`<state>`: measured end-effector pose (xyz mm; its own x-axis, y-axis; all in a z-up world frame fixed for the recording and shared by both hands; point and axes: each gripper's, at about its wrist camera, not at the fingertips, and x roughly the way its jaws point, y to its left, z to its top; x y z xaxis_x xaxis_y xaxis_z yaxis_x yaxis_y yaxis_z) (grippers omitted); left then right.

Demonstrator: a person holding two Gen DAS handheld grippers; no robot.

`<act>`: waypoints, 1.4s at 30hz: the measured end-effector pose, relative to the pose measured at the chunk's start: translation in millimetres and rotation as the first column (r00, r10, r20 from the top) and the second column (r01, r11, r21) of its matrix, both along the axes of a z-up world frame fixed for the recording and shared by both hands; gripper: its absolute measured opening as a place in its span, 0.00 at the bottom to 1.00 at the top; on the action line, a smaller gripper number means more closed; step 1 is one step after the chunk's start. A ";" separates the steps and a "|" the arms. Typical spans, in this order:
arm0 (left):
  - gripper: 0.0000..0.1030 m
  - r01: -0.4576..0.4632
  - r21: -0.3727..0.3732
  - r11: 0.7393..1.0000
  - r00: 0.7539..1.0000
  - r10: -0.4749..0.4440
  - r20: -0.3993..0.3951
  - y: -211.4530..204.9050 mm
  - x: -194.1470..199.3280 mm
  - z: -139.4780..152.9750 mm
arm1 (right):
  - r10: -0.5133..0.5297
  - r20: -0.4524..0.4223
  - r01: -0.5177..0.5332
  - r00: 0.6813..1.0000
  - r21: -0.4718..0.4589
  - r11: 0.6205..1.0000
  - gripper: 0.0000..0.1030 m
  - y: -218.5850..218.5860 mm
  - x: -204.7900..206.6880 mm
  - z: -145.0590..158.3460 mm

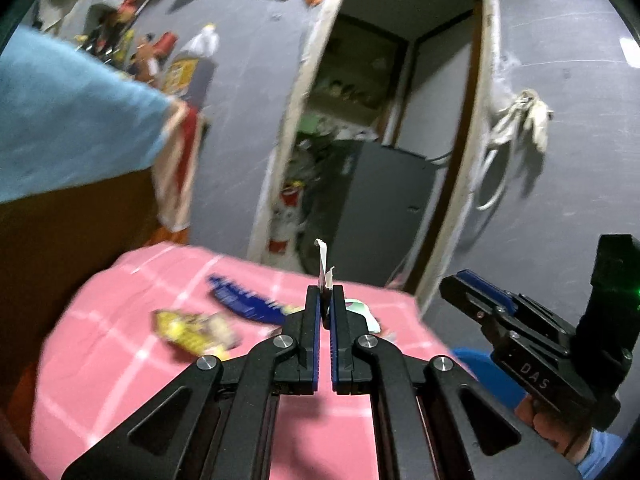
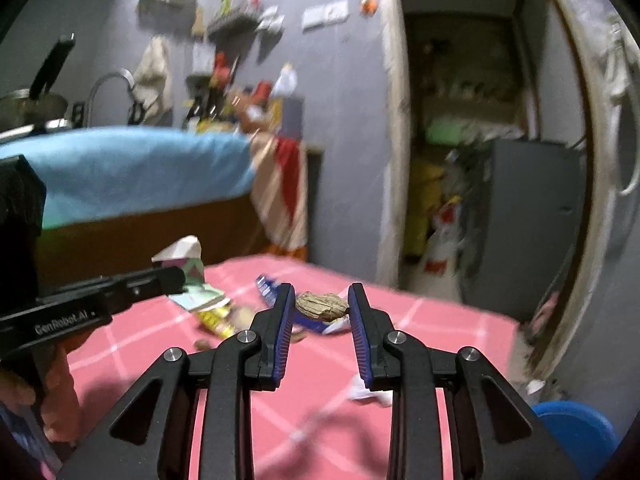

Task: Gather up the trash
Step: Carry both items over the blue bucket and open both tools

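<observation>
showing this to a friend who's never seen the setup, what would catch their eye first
Probably the right gripper, front and centre in the right wrist view, with a brown peanut-like shell pinched between its blue-padded fingers. Next, the left gripper, shut on a scrap of white paper that sticks up past its tips. Beneath both lies the pink checked tablecloth, with a yellow wrapper and a blue wrapper on it.

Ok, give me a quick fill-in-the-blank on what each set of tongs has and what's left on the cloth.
The left tongs are shut on a scrap of ____ paper.
The right tongs grip a crumpled ____ lump.
A yellow wrapper and a ____ wrapper lie on the pink cloth.

Missing words: white; brown; blue
</observation>
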<state>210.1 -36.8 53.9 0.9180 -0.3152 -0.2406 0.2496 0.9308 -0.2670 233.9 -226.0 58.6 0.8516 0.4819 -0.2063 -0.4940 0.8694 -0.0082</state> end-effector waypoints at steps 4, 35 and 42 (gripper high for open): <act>0.02 0.077 -0.005 0.997 0.996 -0.077 0.044 -35.5 7.4 11.0 | -0.105 0.066 0.103 0.992 0.044 0.994 0.24 -38.3 -12.9 12.1; 0.07 0.442 -0.063 0.895 0.819 -0.431 -0.379 -232.0 102.3 -44.3 | -0.516 -0.339 0.584 0.787 0.136 0.800 0.32 -239.9 -7.4 -36.5; 0.33 0.415 -0.057 0.908 0.847 -0.409 -0.339 -215.3 91.3 -37.3 | -0.520 -0.343 0.590 0.782 0.141 0.795 0.42 -240.2 -6.5 -32.9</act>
